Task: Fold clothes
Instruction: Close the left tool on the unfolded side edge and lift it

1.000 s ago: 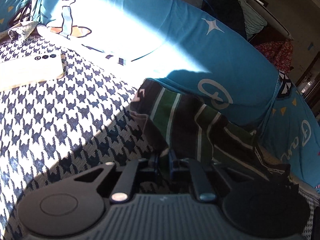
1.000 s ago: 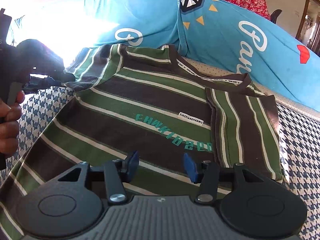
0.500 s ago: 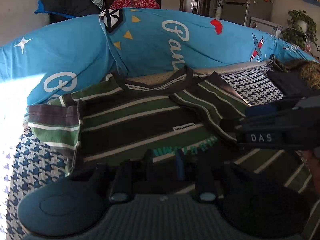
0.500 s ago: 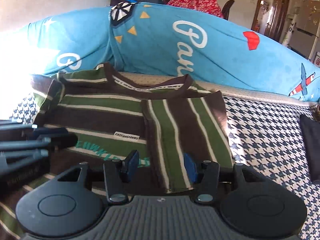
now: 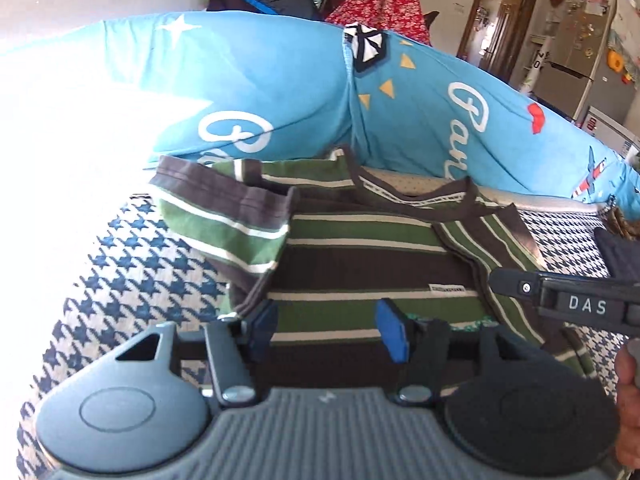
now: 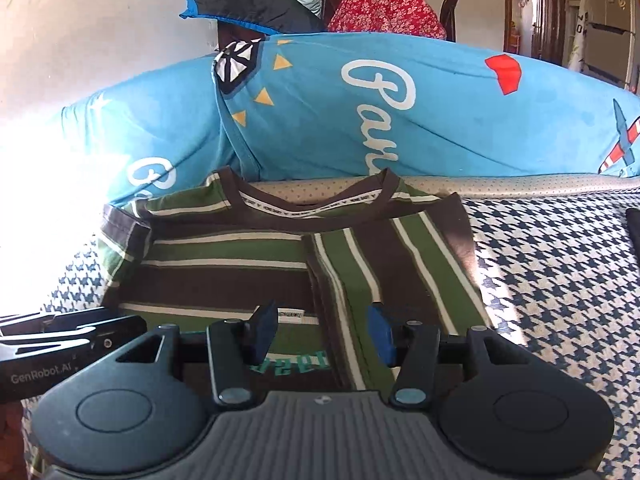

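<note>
A green-and-brown striped T-shirt [image 5: 360, 268] lies flat on the houndstooth bed sheet [image 5: 132, 280], collar toward the blue cushion. Its left sleeve [image 5: 224, 216] is turned inward and bunched over the body. The right side panel [image 6: 380, 264] is folded in over the front. My left gripper [image 5: 328, 332] hovers over the shirt's lower middle, open, with nothing between its blue pads. My right gripper [image 6: 322, 332] is open too, above the shirt's printed lettering and the folded panel's edge. Each gripper shows in the other's view: the right gripper [image 5: 560, 300] and the left gripper [image 6: 60, 344].
A long blue cushion [image 6: 400, 112] with white lettering runs behind the shirt. Piled clothes [image 6: 256, 4] sit beyond it. A dark folded item [image 5: 620, 256] lies on the sheet at the right. A hand [image 5: 628, 380] shows at the right edge. Strong sunlight washes out the left.
My left gripper was shut on the left sleeve, carried it inward over the shirt, and has now opened, leaving the sleeve folded. The right gripper drifted right, staying open.
</note>
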